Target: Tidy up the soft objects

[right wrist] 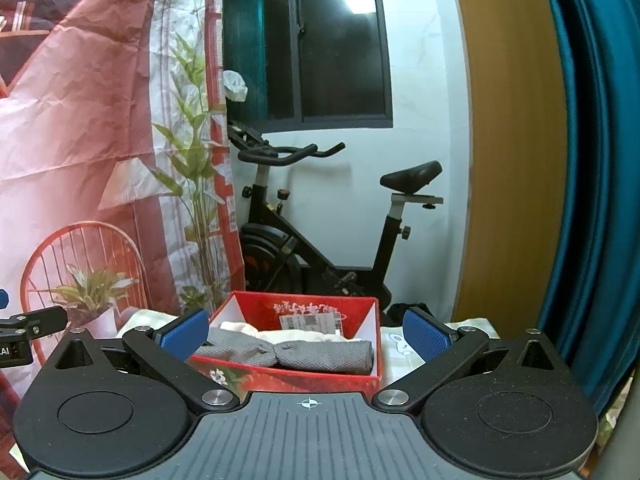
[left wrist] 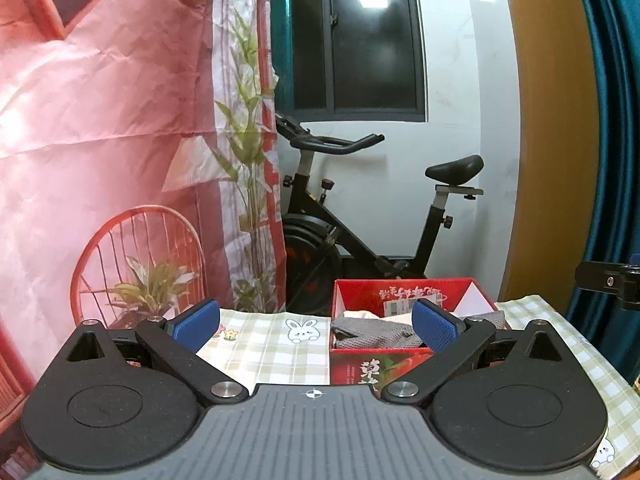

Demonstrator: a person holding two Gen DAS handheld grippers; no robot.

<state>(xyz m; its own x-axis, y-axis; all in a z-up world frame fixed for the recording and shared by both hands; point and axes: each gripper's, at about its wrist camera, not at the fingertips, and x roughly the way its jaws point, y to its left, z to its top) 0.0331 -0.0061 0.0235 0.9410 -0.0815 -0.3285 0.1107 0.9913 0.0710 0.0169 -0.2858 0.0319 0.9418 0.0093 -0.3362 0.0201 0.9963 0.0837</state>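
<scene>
The left hand-held gripper (left wrist: 316, 326) hangs over the table (left wrist: 264, 356) with its 2 blue-padded fingers (left wrist: 198, 324) spread wide and nothing between them. The right hand-held gripper (right wrist: 306, 334) is likewise wide apart and empty, its blue pads (right wrist: 424, 338) framing the red box (right wrist: 288, 376) just ahead.

A green-and-white checked tablecloth (left wrist: 280, 344) with cartoon rabbits covers the table. The red box sits on it, open at the top. Inside, a grey rolled cloth (right wrist: 326, 354) lies along the near wall, with a second grey cloth (right wrist: 234, 346) touching it on the left. A cream cloth (right wrist: 298, 335) lies behind them, toward the far wall, beside a white label.

In the left wrist view, the box (left wrist: 352, 372) is ahead and right of centre, the grey cloth (left wrist: 372, 334) partly hidden by the right finger.

Beyond the table stands a black exercise bike (right wrist: 320, 236) against a white wall, under a dark window (right wrist: 340, 40). A printed backdrop (left wrist: 100, 140) showing a red chair and plants hangs on the left; a teal curtain (right wrist: 592, 160) hangs on the right.
</scene>
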